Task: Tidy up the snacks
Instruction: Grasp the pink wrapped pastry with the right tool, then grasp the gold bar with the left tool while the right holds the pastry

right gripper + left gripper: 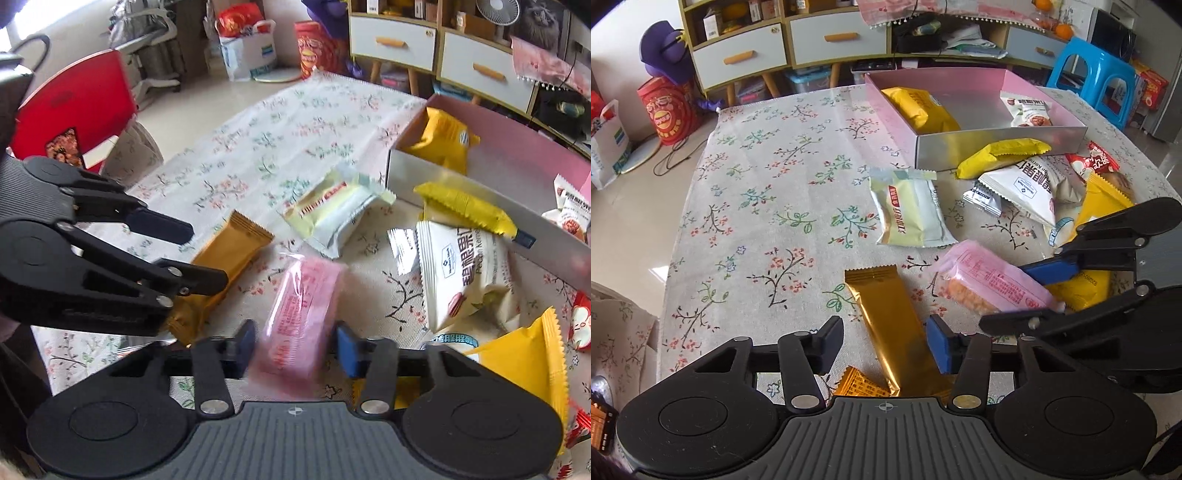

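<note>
Pink box (1039,131): holding yellow packet (918,107) and nut packet (1028,110). Left gripper (886,349) straddling gold bar (886,321); right gripper (295,349) pinching pink packet (299,314).

Both views are lit by soft, bright daylight. A pale sheen is seen on the glossy floor tiles (613,236) at the left and on the far edge of the floral tablecloth (812,99). Glare is carried by the crinkled gold foil snack bar (886,325). Only faint, diffuse shadows are cast under the packets. Strong fisheye bending is shown at the edges — the cabinet lines are curved. The pink translucent wrapped snack (299,325) is smeared by motion blur in the right wrist view.
</note>
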`<state>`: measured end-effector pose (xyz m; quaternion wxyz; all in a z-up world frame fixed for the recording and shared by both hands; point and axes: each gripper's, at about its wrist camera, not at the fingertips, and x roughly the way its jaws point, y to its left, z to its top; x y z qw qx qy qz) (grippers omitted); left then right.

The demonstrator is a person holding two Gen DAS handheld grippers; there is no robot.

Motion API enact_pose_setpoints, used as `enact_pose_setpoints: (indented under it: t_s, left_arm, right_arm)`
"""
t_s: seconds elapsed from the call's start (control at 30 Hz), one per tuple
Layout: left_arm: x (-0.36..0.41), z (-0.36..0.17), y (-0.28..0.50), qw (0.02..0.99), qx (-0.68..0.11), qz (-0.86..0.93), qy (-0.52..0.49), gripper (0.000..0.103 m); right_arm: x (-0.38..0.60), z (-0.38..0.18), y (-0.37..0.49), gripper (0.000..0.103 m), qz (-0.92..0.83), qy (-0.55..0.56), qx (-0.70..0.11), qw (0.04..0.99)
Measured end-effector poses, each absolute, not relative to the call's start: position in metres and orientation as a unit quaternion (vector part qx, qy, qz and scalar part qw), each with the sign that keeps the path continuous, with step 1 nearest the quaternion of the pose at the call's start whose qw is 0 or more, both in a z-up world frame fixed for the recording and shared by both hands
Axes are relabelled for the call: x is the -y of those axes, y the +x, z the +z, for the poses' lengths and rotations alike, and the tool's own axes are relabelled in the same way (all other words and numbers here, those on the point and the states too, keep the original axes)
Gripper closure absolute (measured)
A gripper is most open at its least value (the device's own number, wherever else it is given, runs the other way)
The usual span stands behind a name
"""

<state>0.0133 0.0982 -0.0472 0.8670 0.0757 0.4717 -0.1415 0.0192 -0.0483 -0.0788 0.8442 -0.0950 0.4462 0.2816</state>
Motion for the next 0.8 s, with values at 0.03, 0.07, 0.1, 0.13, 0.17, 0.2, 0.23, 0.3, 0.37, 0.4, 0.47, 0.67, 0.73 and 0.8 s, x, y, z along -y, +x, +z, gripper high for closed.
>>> enact_pose_setpoints:
  t_s: [0.03, 0.07, 0.1, 0.13, 0.17, 0.2, 0.23, 0.3, 0.37, 0.4, 0.47, 0.67, 0.73, 0.8]
  left_arm:
    - [-0.098, -0.047, 0.013, 0.867, -0.472, -0.142, 0.076, 0.056]
    - [-0.097, -0.048, 0.014, 0.866, -0.473, -0.143, 0.076, 0.056]
    - [-0.096, -0.048, 0.014, 0.865, -0.474, -0.143, 0.077, 0.056]
    - [-0.094, -0.048, 0.014, 0.865, -0.474, -0.144, 0.078, 0.057]
    - [-0.093, -0.049, 0.014, 0.864, -0.475, -0.146, 0.08, 0.057]
    - [-0.092, -0.049, 0.014, 0.863, -0.476, -0.147, 0.081, 0.059]
    - [-0.091, -0.05, 0.014, 0.862, -0.477, -0.148, 0.082, 0.06]
    - [-0.088, -0.052, 0.014, 0.861, -0.479, -0.15, 0.086, 0.06]
    - [-0.085, -0.054, 0.015, 0.859, -0.481, -0.149, 0.092, 0.06]
    - [-0.083, -0.056, 0.016, 0.858, -0.483, -0.149, 0.098, 0.061]
    - [-0.082, -0.06, 0.017, 0.858, -0.483, -0.147, 0.1, 0.06]
    - [-0.082, -0.059, 0.017, 0.859, -0.483, -0.138, 0.098, 0.076]
    - [-0.08, -0.058, 0.016, 0.86, -0.481, -0.137, 0.101, 0.077]
    - [-0.081, -0.058, 0.016, 0.861, -0.48, -0.136, 0.1, 0.077]
  right_arm:
    - [0.048, -0.078, 0.019, 0.082, 0.281, -0.099, -0.444, 0.845]
    - [0.047, -0.077, 0.019, 0.082, 0.281, -0.1, -0.444, 0.845]
    - [0.047, -0.076, 0.019, 0.082, 0.282, -0.098, -0.445, 0.844]
    - [0.048, -0.076, 0.018, 0.082, 0.284, -0.094, -0.446, 0.844]
    - [0.05, -0.075, 0.02, 0.082, 0.284, -0.091, -0.446, 0.843]
    - [0.051, -0.074, 0.02, 0.082, 0.283, -0.09, -0.446, 0.844]
    - [0.052, -0.074, 0.021, 0.083, 0.28, -0.091, -0.446, 0.845]
    - [0.056, -0.071, 0.021, 0.083, 0.275, -0.09, -0.444, 0.848]
    - [0.06, -0.068, 0.021, 0.083, 0.272, -0.084, -0.441, 0.851]
    - [0.062, -0.066, 0.021, 0.083, 0.271, -0.081, -0.44, 0.852]
    - [0.066, -0.063, 0.02, 0.083, 0.271, -0.076, -0.437, 0.854]
    - [0.07, -0.058, 0.018, 0.082, 0.273, -0.069, -0.432, 0.857]
    - [0.07, -0.057, 0.018, 0.082, 0.273, -0.069, -0.431, 0.857]
    - [0.072, -0.056, 0.019, 0.082, 0.272, -0.067, -0.431, 0.858]
